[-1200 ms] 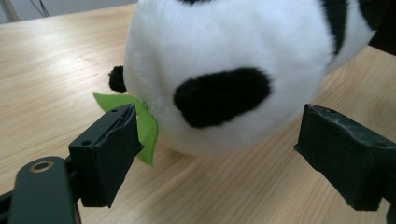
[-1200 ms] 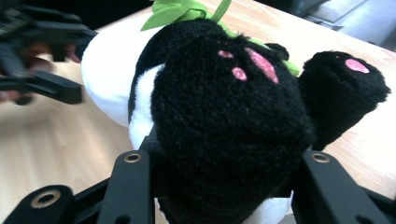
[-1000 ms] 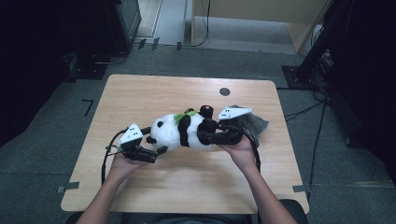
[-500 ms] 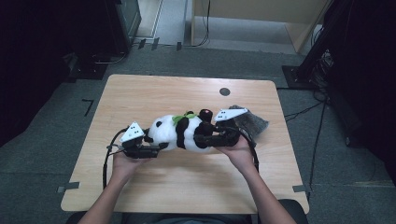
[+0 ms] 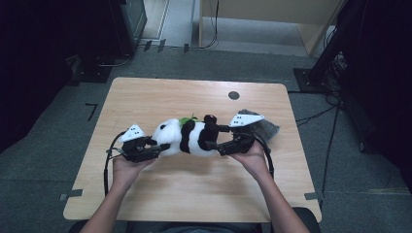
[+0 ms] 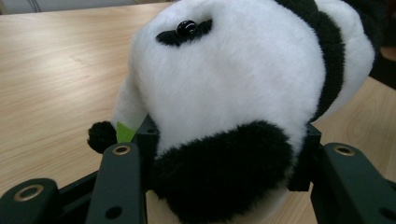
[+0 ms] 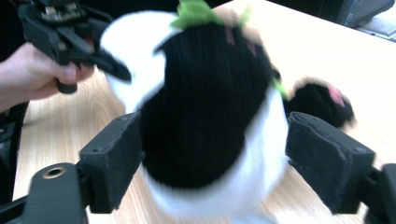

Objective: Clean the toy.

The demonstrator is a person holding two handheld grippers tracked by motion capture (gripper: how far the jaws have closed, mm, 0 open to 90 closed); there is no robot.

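Handover of the plush panda, lying mid-tabletop, was under way: left tongs had just been closing on its head, right tongs opening off its body, so withdrawal seemingly came next.

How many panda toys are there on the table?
1. A black-and-white plush panda lies mid-table on the light wooden table, between the left gripper and the right gripper.

panda: white, black bands | leaf: green | table: light wood | cloth: perhaps grey
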